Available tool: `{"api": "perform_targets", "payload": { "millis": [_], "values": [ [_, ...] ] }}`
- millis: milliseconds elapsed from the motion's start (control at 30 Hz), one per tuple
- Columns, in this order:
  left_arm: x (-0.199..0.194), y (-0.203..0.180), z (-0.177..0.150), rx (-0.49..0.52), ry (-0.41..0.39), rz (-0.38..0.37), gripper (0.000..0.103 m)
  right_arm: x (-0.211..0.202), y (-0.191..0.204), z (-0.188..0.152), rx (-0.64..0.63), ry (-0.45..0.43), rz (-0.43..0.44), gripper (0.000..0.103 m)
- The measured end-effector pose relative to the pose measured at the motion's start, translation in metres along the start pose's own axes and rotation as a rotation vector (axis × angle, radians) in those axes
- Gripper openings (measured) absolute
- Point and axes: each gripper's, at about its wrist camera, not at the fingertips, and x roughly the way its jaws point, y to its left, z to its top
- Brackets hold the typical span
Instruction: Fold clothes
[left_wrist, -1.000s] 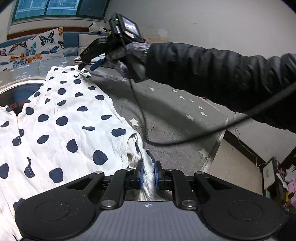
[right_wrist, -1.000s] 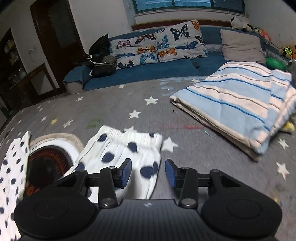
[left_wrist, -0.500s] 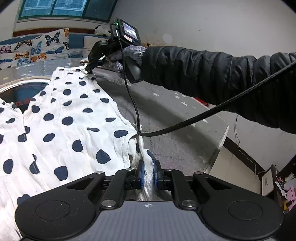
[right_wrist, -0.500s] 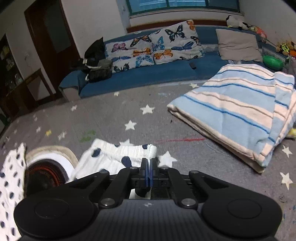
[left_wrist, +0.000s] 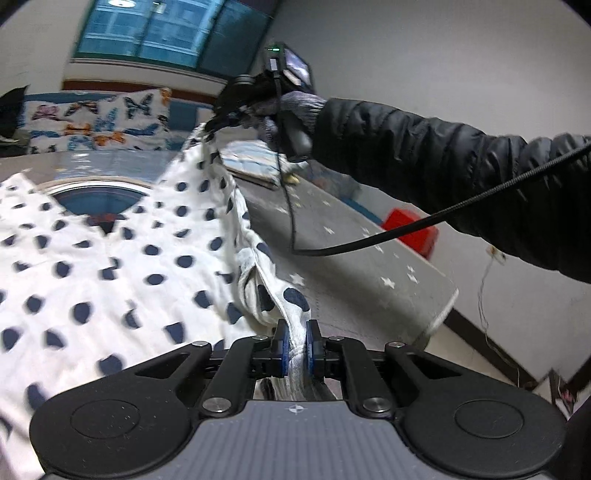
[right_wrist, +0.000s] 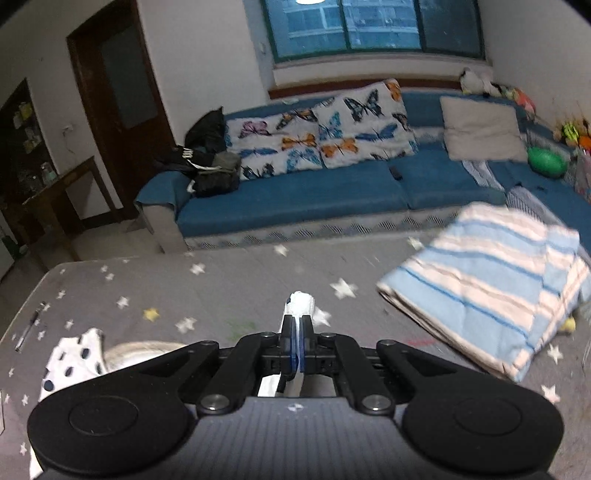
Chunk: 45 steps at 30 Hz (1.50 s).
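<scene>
Grip status: left gripper (left_wrist: 294, 341) is clamped on a bunched white edge of the polka-dot garment (left_wrist: 110, 258); blue pads nearly together with only the cloth between them. Right gripper (right_wrist: 296, 341) is fully closed, pinching another edge of the same garment, with a small white tuft poking out past the fingers (right_wrist: 287, 332).

In the left wrist view the right gripper (left_wrist: 221, 120) sits far up the frame, held by a gloved hand (left_wrist: 291, 110) in a black puffy sleeve (left_wrist: 443, 170), cable (left_wrist: 406, 229) hanging under it. Garment edge runs taut-ish between the two grippers, raised off the surface as a ridge; the rest lies spread flat to the left on the grey star-print cover (left_wrist: 351, 258). View is motion-blurred.

Right wrist view: one dotted corner (right_wrist: 74, 354) of the garment lies on the grey cover at lower left, apart from the pinched bit. Folded blue-and-white striped blanket (right_wrist: 491, 280) lies on the cover to the right, well clear of the garment. Pen (right_wrist: 29, 328) at far left edge. Blue sofa (right_wrist: 332, 188) with butterfly cushions (right_wrist: 321, 136) behind, under the window (right_wrist: 373, 29).
</scene>
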Motion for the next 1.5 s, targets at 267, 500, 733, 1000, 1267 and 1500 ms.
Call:
{"api": "perform_targets", "payload": {
  "millis": [267, 500, 733, 1000, 1267, 1500],
  "values": [
    [-0.06, 0.021, -0.012, -0.151, -0.136, 0.065, 0.009, -0.001, 0.088, 0.029, -0.083, -0.037, 0.047, 0.001],
    [-0.099, 0.035, -0.024, -0.239, -0.214, 0.112, 0.009, 0.024, 0.185, 0.039, -0.179, -0.032, 0.106, 0.001],
    [-0.124, 0.048, -0.041, -0.324, -0.24, 0.156, 0.009, 0.067, 0.269, 0.027, -0.238, 0.022, 0.156, 0.001],
    [-0.136, 0.061, -0.055, -0.413, -0.241, 0.198, 0.009, 0.104, 0.339, -0.008, -0.291, 0.092, 0.219, 0.002],
    [-0.136, 0.064, -0.06, -0.448, -0.223, 0.208, 0.009, 0.105, 0.37, -0.028, -0.323, 0.133, 0.281, 0.009],
    [-0.13, 0.065, -0.06, -0.437, -0.197, 0.213, 0.012, 0.074, 0.348, -0.005, -0.34, 0.09, 0.259, 0.01]
  ]
}}
